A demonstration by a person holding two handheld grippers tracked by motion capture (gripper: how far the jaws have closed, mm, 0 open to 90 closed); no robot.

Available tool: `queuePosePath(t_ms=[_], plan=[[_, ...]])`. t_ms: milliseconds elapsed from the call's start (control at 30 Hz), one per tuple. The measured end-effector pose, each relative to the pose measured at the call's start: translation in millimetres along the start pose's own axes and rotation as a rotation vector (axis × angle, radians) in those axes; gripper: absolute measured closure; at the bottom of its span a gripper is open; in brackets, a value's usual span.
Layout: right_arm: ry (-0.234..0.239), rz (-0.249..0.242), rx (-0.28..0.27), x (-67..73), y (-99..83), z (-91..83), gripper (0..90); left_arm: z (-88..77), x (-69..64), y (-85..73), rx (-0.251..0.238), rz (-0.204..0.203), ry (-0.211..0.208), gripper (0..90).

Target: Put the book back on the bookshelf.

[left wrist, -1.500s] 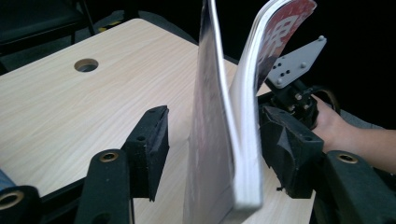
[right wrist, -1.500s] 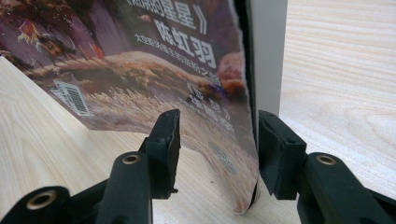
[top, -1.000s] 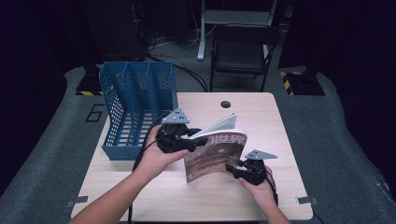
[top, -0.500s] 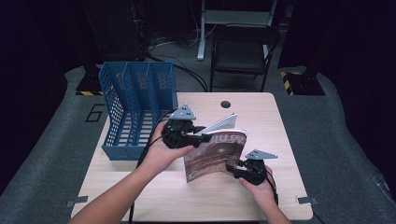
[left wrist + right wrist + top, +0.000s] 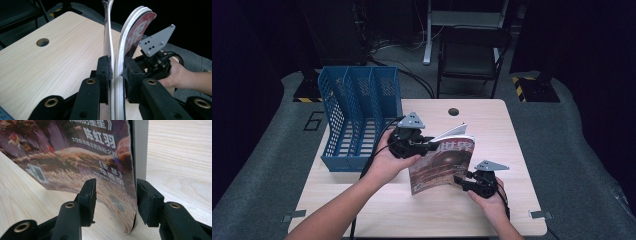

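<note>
Two grippers are working one magazine [image 5: 443,165], standing on edge just right of the blue file rack [image 5: 362,120]. The left gripper [image 5: 116,75] has just been closing and is pinching its top pages; the right gripper [image 5: 115,197] is straddling its lower edge, jaws spread.

Table [image 5: 492,125] evenly lit from above; surroundings dark; soft shadows; mild blur.

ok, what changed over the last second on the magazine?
The left tongs have just been closing and now clamp the magazine at its upper edge, pages between the pads. The right tongs keep their place at its lower corner, and the magazine stays upright beside the blue file rack.
</note>
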State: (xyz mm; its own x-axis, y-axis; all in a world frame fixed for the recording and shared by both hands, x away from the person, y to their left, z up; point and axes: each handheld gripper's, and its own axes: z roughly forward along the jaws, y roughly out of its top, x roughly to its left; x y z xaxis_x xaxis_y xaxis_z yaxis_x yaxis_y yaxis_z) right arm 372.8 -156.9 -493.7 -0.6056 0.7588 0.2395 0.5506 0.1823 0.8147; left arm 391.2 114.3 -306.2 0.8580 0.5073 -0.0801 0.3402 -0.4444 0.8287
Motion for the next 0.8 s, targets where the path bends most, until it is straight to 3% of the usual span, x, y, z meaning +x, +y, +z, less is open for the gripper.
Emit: queuePosePath(t_ms=[567,800], plan=[[-0.020,0.018,-0.032,-1.5,1.2,-4.0,55.4,0.0,-3.3,6.0,0.041,0.027,0.006,82.8],[-0.019,0.022,-0.034,-2.3,1.7,-4.0,56.4,1.0,-4.0,11.7,0.081,0.035,0.005,82.5]])
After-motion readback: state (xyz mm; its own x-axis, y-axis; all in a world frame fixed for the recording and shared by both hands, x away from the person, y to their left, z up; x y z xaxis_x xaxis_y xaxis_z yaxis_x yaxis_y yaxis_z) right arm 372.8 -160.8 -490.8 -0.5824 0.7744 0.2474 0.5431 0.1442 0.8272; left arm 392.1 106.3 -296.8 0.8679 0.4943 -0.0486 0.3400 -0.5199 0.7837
